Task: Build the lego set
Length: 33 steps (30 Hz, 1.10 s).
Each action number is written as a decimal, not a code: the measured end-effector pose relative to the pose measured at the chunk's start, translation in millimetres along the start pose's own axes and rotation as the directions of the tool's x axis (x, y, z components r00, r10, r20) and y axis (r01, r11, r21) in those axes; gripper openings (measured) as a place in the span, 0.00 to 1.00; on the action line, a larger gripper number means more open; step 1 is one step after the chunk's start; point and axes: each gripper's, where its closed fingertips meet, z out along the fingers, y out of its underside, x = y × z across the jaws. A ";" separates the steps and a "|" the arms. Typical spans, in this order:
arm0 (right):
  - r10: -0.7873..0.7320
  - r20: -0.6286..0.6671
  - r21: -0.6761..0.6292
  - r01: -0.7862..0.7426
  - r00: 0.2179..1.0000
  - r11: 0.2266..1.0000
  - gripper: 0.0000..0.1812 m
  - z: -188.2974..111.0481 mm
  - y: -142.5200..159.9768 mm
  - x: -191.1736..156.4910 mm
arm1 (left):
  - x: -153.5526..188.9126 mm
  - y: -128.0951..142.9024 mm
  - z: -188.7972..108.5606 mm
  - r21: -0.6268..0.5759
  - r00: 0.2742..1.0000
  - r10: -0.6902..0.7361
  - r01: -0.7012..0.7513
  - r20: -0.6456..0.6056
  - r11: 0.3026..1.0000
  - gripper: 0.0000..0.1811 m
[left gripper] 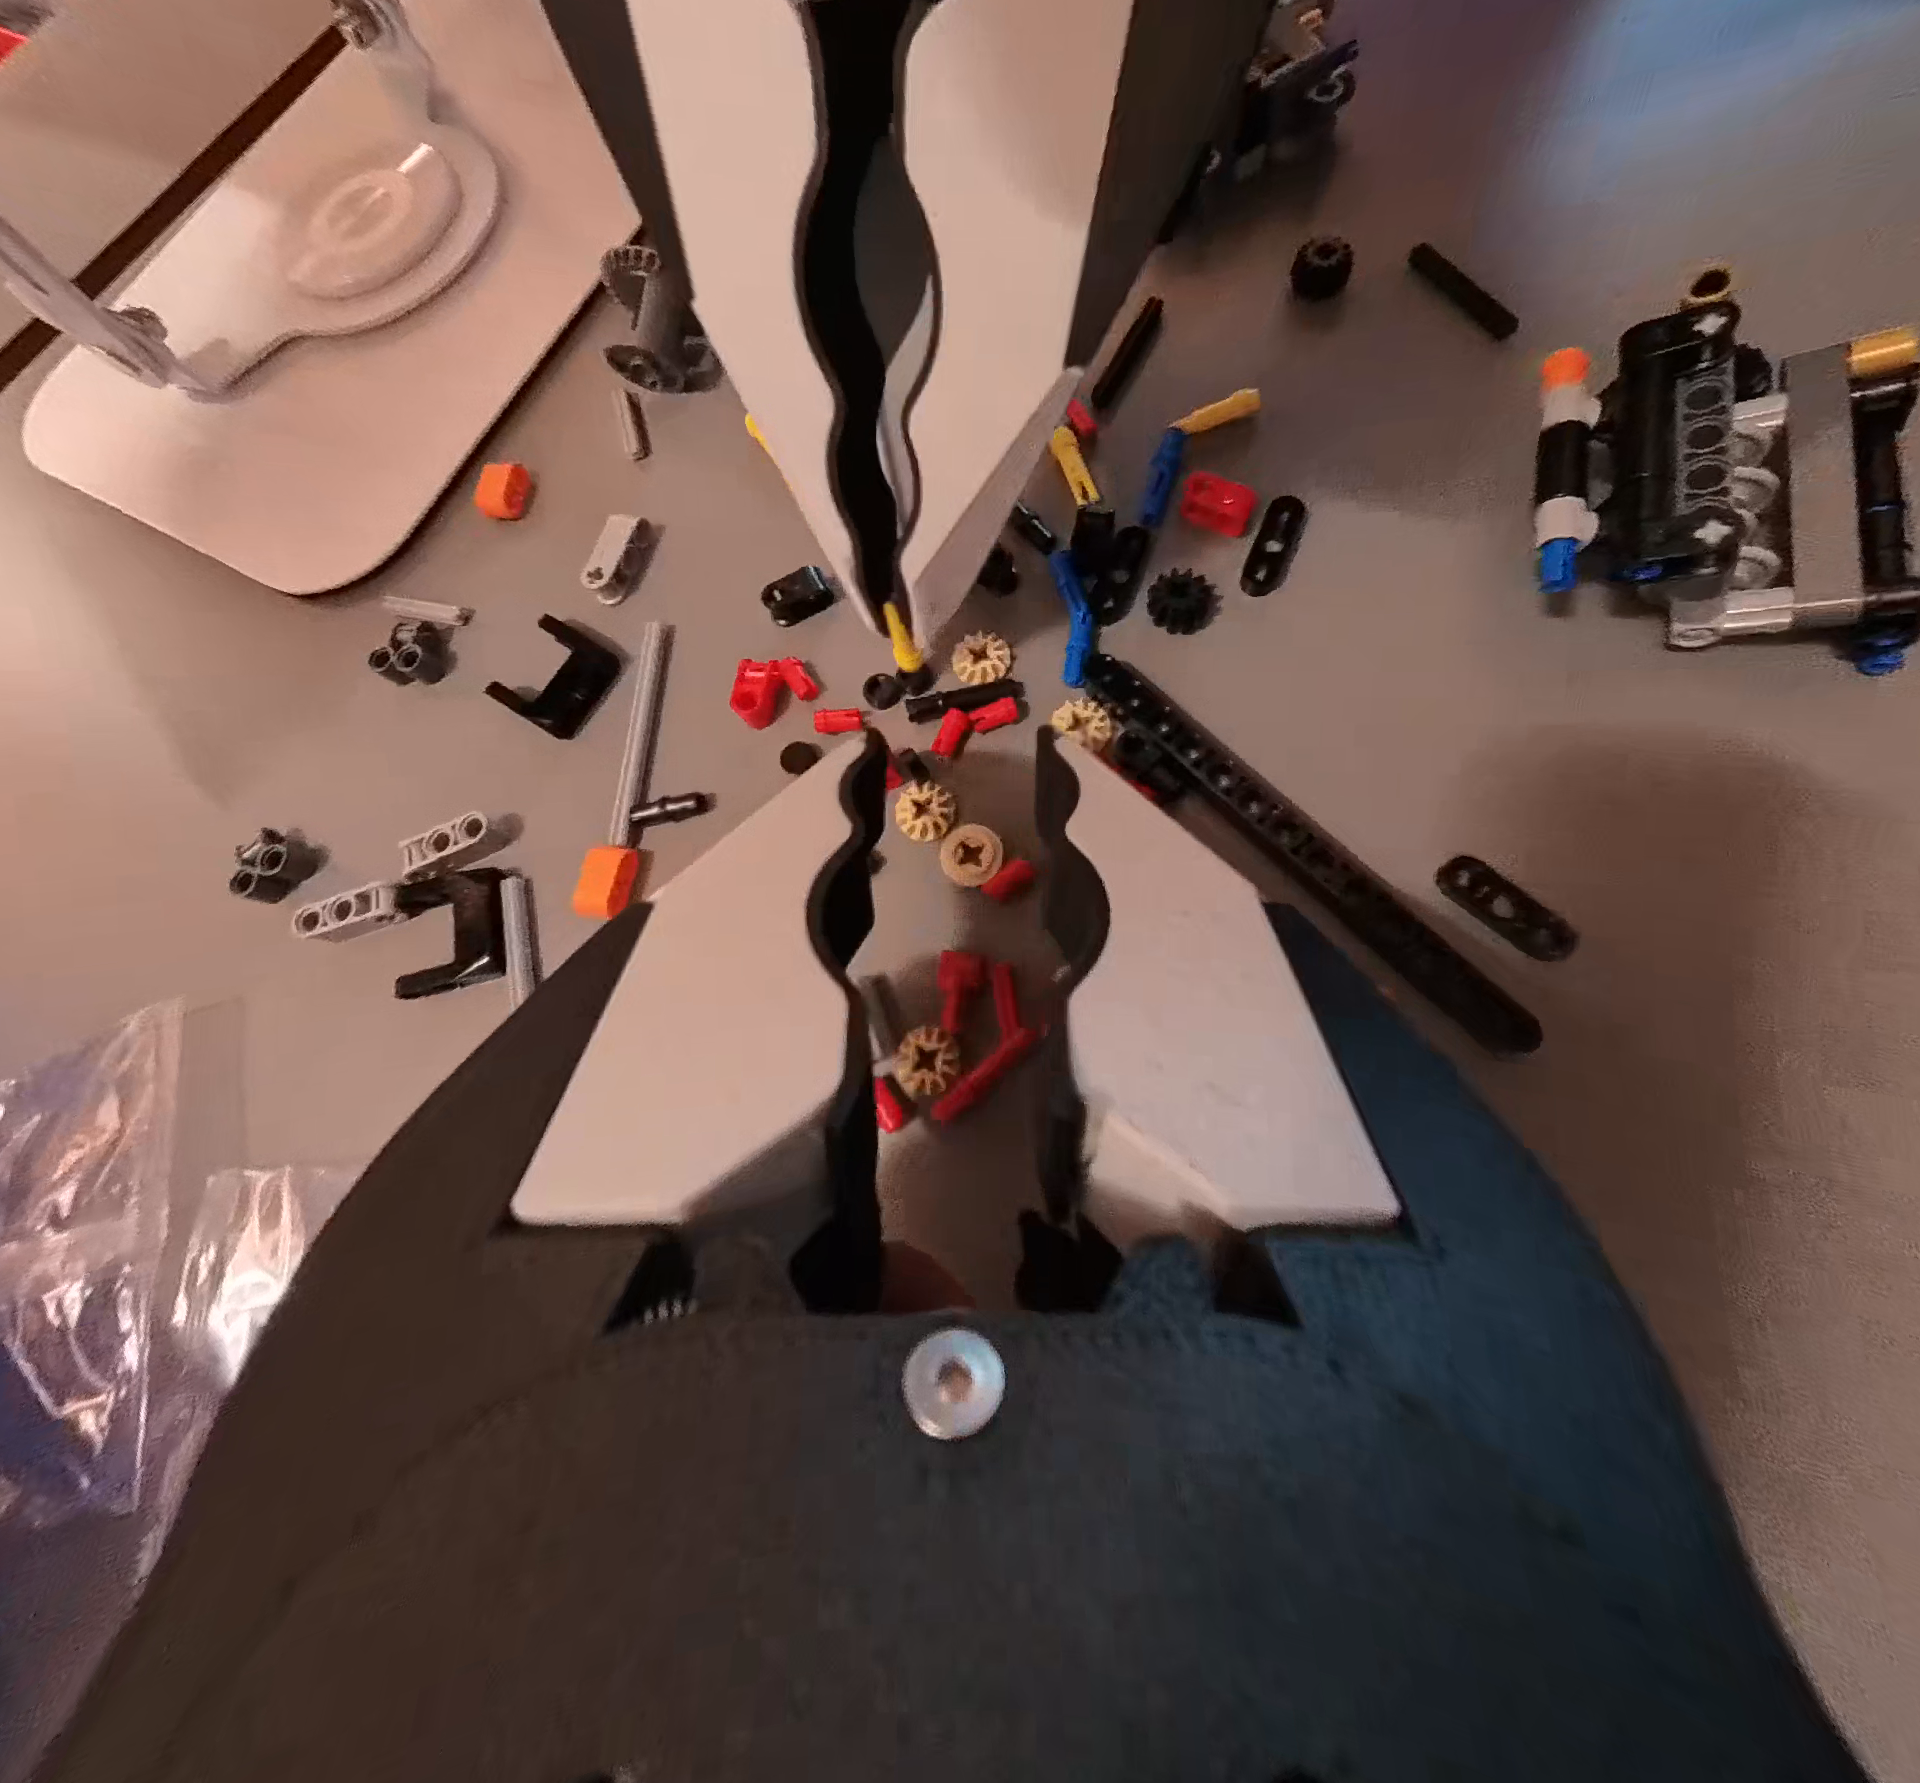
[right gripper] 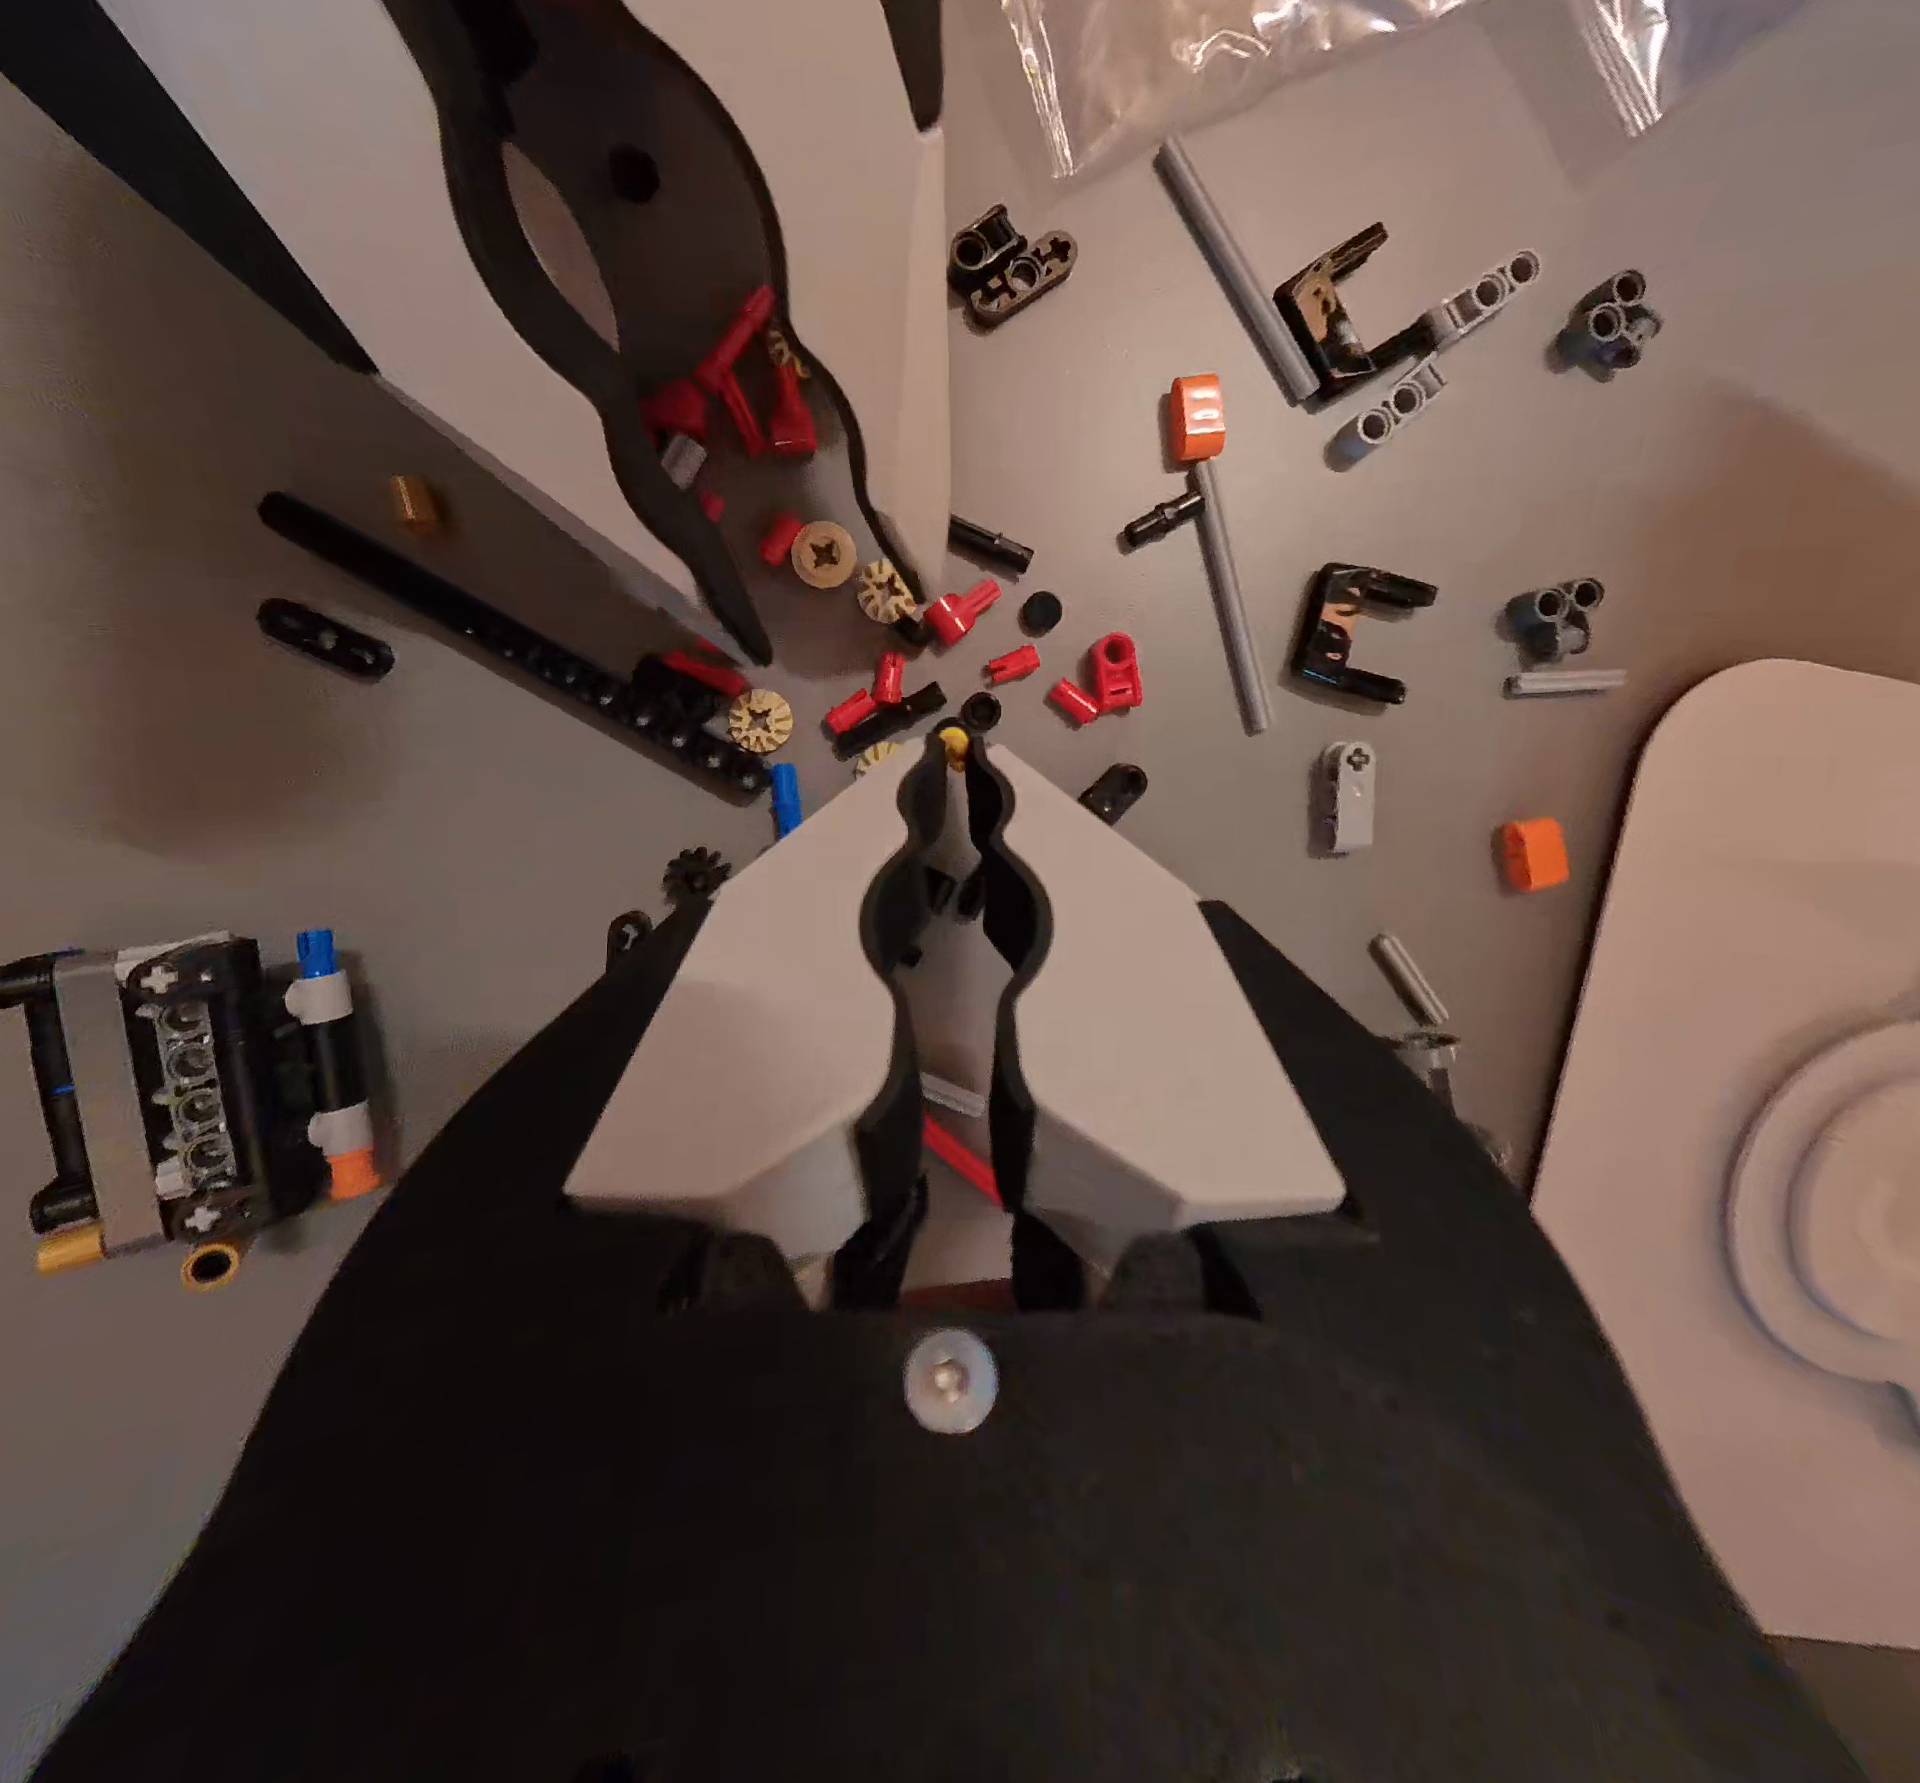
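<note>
Loose Lego Technic parts lie scattered on a grey table. My right gripper (right gripper: 954,765) is shut on a yellow pin (right gripper: 953,742), whose tip pokes out just above the pile; in the left wrist view this gripper (left gripper: 896,616) comes in from the top with the yellow pin (left gripper: 902,644). My left gripper (left gripper: 956,746) is open and empty, its fingers standing either side of tan gears (left gripper: 925,811) and red pins (left gripper: 961,980). In the right wrist view the left gripper (right gripper: 836,611) enters from the top left. A partly built black and grey assembly (left gripper: 1714,476) stands apart, also in the right wrist view (right gripper: 197,1099).
A long black beam (left gripper: 1299,840) lies right of the pile. Grey axles (left gripper: 639,736), black brackets (left gripper: 561,673) and orange pieces (left gripper: 606,881) lie to the left. Clear plastic bags (left gripper: 94,1266) sit at the lower left. A white stand base (left gripper: 281,279) occupies the upper left. Left and right tips are no more than a few centimetres apart.
</note>
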 end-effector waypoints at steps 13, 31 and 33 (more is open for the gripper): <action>-0.009 0.010 -0.030 0.010 1.000 0.999 0.00 3.2 -2.1 0.8 | 5.0 -0.9 14.9 -0.047 0.996 0.025 -0.029 -0.088 0.998 0.19; -0.008 0.040 0.001 0.008 0.999 1.000 0.00 3.8 -4.0 -2.8 | 6.1 -0.7 18.1 -0.058 0.993 0.005 -0.011 -0.116 0.998 0.19; -0.010 0.035 -0.005 0.010 0.999 1.000 0.00 5.0 -2.9 -1.9 | 8.1 -0.7 18.4 -0.058 0.992 0.000 -0.007 -0.127 0.998 0.19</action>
